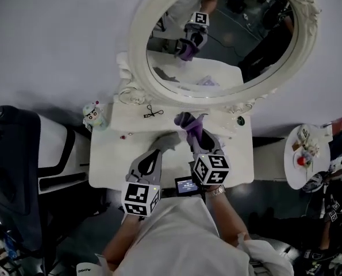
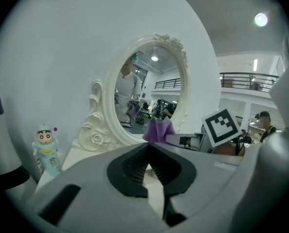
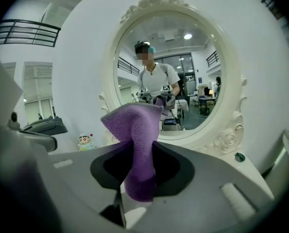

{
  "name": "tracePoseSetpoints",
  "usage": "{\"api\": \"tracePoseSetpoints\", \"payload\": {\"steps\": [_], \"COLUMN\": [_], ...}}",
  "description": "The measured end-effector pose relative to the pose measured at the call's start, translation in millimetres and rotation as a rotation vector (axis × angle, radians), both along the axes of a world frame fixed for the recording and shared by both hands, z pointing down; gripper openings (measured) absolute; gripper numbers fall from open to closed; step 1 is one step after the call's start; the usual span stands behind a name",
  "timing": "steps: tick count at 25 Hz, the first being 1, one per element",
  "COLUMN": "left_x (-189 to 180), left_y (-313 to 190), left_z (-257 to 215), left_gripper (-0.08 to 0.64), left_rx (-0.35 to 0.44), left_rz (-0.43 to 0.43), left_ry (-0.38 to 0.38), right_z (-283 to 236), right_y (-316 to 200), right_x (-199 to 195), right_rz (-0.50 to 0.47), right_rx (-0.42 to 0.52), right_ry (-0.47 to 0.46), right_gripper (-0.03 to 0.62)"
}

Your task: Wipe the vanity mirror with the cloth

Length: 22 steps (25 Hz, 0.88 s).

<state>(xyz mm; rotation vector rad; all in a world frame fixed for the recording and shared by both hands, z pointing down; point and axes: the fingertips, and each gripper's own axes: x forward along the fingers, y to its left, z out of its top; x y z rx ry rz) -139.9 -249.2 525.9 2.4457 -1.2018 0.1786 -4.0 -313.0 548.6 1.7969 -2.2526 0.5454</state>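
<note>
Right hand-held gripper (image 1: 192, 135) clamps the cloth (image 3: 136, 144), seemingly short of the mirror (image 1: 216, 50); next it must press onto the glass.

Head view overhead; gripper views toward mirror (image 2: 151, 89)

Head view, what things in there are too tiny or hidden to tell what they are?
- Head view: small black thing on the vanity table, too small to name.
- Head view: mirror's top, cut off by the picture's upper edge.
- Head view: print on the little screen, too small to read.
- Head view: items on the round side table, too small to name.
</note>
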Motion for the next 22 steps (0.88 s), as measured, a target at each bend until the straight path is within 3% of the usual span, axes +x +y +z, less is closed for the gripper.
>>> {"api": "tracePoseSetpoints", "payload": {"steps": [5, 8, 16, 22], "left_x": [32.6, 51.0, 74.3, 109.1], "left_y": [22.2, 39.2, 95.5, 187.3], "left_z": [4.1, 2.1, -23.5, -16.5], "left_gripper": [0.003, 0.003, 0.002, 0.003], "left_rx": [0.028, 0.047, 0.177, 0.185], "left_rz": [0.153, 0.203, 0.211, 0.216], "left_ry": [0.047, 0.056, 0.055, 0.058], "right_z": [-19.0, -38.1, -69.6, -54.8], "right_y": [67.9, 106.4, 199.3, 288.3], "right_x": [30.8, 39.8, 30.1, 43.1], "right_rz": [0.12, 0.132, 0.112, 0.025], "right_rx": [0.072, 0.14, 0.322, 0.301], "right_ry": [-0.083, -0.096, -0.132, -0.116], "right_gripper": [0.115, 0.115, 0.114, 0.114]}}
